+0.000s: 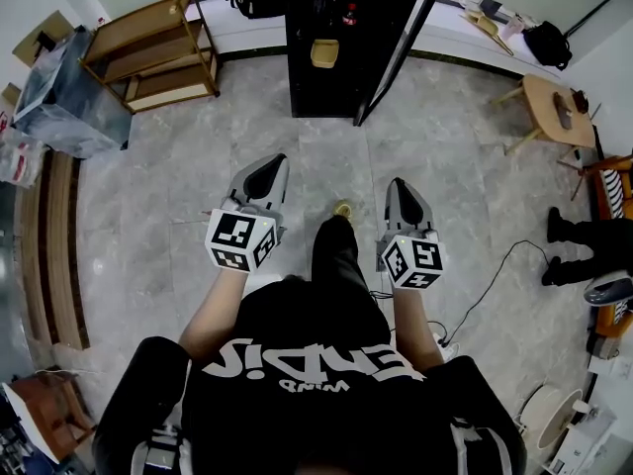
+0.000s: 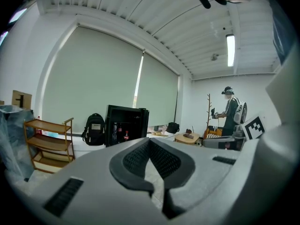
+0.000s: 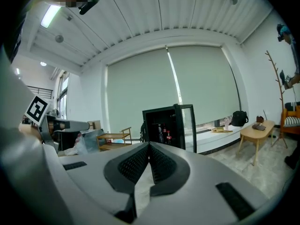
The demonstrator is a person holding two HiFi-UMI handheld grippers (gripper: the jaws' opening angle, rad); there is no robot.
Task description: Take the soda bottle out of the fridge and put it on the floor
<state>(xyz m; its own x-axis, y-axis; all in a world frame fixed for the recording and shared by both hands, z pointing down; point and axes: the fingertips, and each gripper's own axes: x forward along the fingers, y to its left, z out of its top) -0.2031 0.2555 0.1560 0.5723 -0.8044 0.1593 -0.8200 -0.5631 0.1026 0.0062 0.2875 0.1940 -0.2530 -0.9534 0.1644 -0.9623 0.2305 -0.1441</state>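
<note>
Two tongs: left tongs (image 1: pixel 276 163) & right tongs (image 1: pixel 399 185), both pressed together, empty. 1 fridge (image 1: pixel 298 67) ahead, door open, w/ 1 red-capped soda bottle (image 1: pixel 349 14) inside.

**Soda bottle inside the open fridge**

The soda bottle (image 3: pixel 168 136), dark with a red label, stands upright on a shelf inside the black fridge (image 1: pixel 391 38). The fridge's door hangs open. The grey tiled floor (image 1: pixel 198 186) spreads before it.
</note>
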